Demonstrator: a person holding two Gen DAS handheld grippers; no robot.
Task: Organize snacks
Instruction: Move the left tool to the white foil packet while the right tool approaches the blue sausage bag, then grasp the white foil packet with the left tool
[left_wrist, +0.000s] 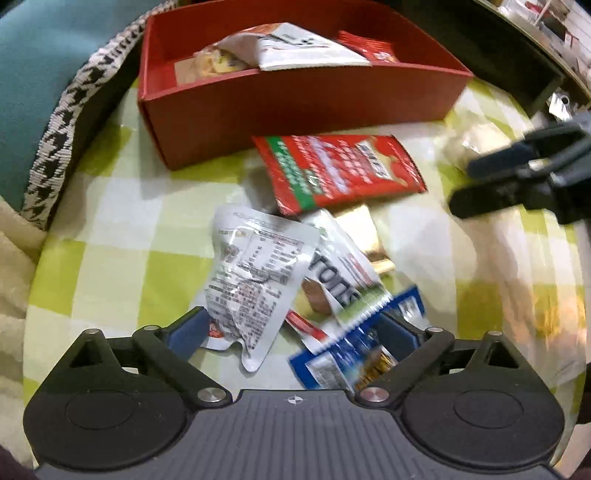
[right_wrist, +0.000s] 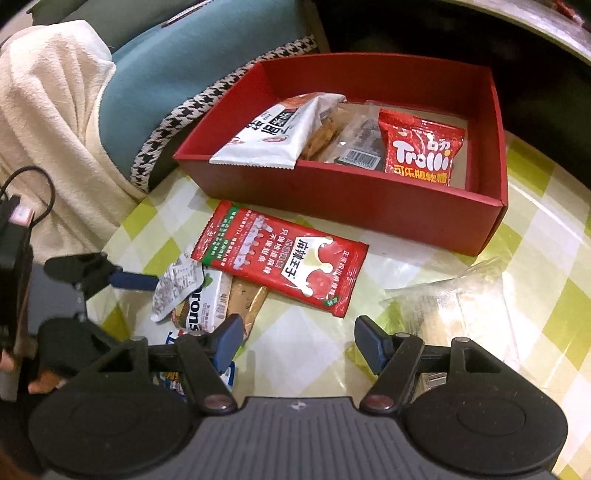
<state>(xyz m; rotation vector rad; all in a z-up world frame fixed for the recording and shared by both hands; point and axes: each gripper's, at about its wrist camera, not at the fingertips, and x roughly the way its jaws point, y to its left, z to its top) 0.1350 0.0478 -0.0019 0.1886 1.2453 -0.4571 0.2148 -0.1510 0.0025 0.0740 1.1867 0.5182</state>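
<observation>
Nearest the left claw, a loose pile of snack packs is lying on the checked desk. Jaws are spread wide and gripping nothing; the white pack is sitting between them, its crumpled edge just beside the left finger. The blue pack is lying just beside the right finger, partly under a white-green "rons" pack. Contact with either finger is hard to tell, the frame is blurred.

Right claw is also wide open and empty, hovering over bare desk beside the same pile. A gold wrapper is poking out from under the pile, just ahead of its left finger. A clear bag is lying on the desk ahead of its right finger.

Past the pile, a red sachet with a green edge is lying flat, overlapping the pile's far side and well short of the box.

Farthest out, the red box is sitting open on the desk. Inside, a white bag is leaning over the near wall, a clear pack with a barcode is in the middle, and a red Trolli bag is standing against the near wall.

Off the desk's left edge, a teal cushion with houndstooth trim and a cream blanket are lying.
</observation>
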